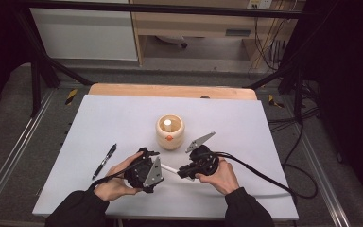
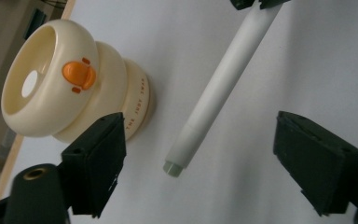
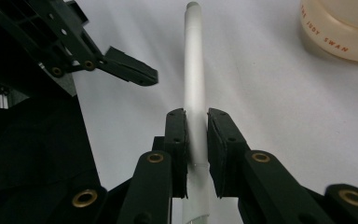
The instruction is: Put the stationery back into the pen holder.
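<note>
Up close, the right tongs (image 3: 196, 140) pinch the white pen (image 3: 195, 70); the left tongs (image 2: 200, 163) gape around its tip.

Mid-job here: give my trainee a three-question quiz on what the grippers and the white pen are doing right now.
1. True or false: the right gripper is shut on the white pen.
2. The left gripper is: A) clamped on the pen, B) open, with the pen's free end between its jaws, C) holding the black pen.
3. What sits inside the cream holder?

Key: 1 true. 2 B. 3 a white object standing upright, seen end-on.
</note>
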The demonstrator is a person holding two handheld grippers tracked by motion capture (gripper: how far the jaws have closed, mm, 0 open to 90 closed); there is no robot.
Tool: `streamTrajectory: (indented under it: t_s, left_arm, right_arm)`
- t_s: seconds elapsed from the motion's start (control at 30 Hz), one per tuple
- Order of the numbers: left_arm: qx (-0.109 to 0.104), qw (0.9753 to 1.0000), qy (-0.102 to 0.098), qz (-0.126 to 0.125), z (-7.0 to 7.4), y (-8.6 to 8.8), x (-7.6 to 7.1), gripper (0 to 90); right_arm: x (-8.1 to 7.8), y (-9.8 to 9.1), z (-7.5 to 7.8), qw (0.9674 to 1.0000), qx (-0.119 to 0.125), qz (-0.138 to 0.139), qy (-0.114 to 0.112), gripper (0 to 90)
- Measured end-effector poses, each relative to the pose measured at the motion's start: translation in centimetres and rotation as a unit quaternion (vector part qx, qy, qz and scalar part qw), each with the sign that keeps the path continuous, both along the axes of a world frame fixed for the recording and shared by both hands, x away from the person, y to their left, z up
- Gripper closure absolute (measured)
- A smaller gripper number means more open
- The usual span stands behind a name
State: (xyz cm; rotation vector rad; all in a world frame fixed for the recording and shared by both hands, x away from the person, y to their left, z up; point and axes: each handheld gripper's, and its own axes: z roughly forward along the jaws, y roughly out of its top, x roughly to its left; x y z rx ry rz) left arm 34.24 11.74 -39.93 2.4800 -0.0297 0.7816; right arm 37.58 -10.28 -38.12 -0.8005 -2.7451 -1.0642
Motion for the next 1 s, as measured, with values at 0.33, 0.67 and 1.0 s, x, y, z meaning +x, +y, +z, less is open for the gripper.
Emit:
streamTrajectory:
  t_s: [0.33,0.67,1.0]
  left_arm:
    - [0.026,0.9975,-0.048,-0.044,-0.4,-1.2,-0.5,39.1]
    - [0.048,0.9927,-0.086,-0.070,-0.6,-2.0,-0.8,53.2]
    - [0.054,0.9873,-0.113,-0.098,-0.7,-2.1,-1.0,65.1]
  right_arm:
    - [0.2,1.1,0.4,0.9999,-0.009,0.004,0.007,78.8]
    - [0.2,1.8,0.9,0.9999,-0.011,0.008,0.008,78.8]
    - [0.2,1.8,1.0,0.9999,-0.010,0.005,0.012,78.8]
